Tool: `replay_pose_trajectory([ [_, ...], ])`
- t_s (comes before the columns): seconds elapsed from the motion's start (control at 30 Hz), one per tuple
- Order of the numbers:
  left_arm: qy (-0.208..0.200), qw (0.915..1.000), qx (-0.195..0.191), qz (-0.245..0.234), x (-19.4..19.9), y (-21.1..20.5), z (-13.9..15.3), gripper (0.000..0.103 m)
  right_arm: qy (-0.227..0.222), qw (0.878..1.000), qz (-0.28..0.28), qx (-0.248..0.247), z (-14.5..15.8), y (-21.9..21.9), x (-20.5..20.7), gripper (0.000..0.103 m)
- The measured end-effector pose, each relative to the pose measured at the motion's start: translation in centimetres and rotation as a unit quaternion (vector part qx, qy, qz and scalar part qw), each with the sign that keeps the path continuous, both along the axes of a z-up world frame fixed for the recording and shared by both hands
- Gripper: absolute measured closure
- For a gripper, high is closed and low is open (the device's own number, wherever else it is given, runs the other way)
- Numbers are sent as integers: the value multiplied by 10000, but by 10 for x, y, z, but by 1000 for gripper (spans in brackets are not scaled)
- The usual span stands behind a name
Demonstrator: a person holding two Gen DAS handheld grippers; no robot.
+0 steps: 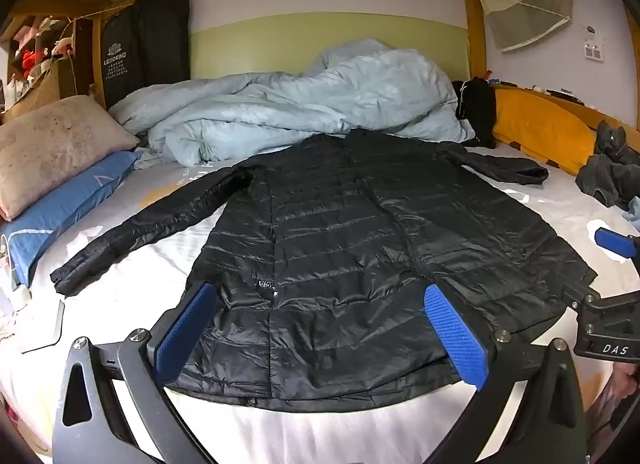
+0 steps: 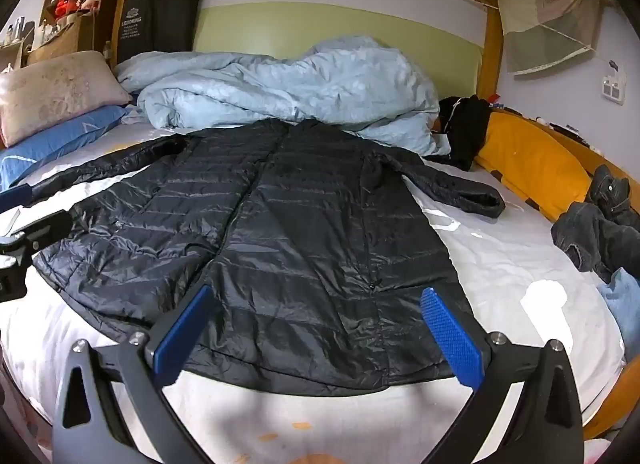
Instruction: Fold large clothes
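Observation:
A long black quilted jacket (image 1: pixel 352 248) lies flat on the white bed sheet, front up, hem towards me, both sleeves spread out to the sides. It also shows in the right wrist view (image 2: pixel 280 232). My left gripper (image 1: pixel 320 300) is open and empty, hovering over the jacket's hem, left of its middle. My right gripper (image 2: pixel 316 304) is open and empty, hovering over the hem's right part. The right gripper's blue pad (image 1: pixel 614 242) shows at the right edge of the left wrist view, past the jacket's right side.
A crumpled light blue duvet (image 1: pixel 304 103) lies behind the jacket's collar. Pillows (image 1: pixel 56 151) are stacked at the left. A yellow cushion (image 1: pixel 540 127) and dark clothes (image 1: pixel 608 175) lie along the wooden rail at the right. A white bed sheet (image 2: pixel 512 256) surrounds the jacket.

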State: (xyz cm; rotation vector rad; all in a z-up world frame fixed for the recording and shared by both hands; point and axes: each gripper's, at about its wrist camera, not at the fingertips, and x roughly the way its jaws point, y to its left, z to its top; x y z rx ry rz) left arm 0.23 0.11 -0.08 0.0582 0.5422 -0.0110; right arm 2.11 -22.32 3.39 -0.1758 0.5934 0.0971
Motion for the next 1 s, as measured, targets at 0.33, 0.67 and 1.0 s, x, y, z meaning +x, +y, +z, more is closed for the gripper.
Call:
replay_pose_trajectory([
  [0.33, -17, 9998, -180, 28, 2, 6, -6, 0, -23, 9998, -27, 191, 3, -2, -4, 0],
  [0.67, -103, 9998, -176, 19, -4, 6, -1, 0, -86, 10000, -23, -43, 0, 2, -3, 0],
  [1.0, -18, 9999, -131, 36, -1, 4, -1, 0, -71, 10000, -19, -56, -2, 3, -3, 0],
])
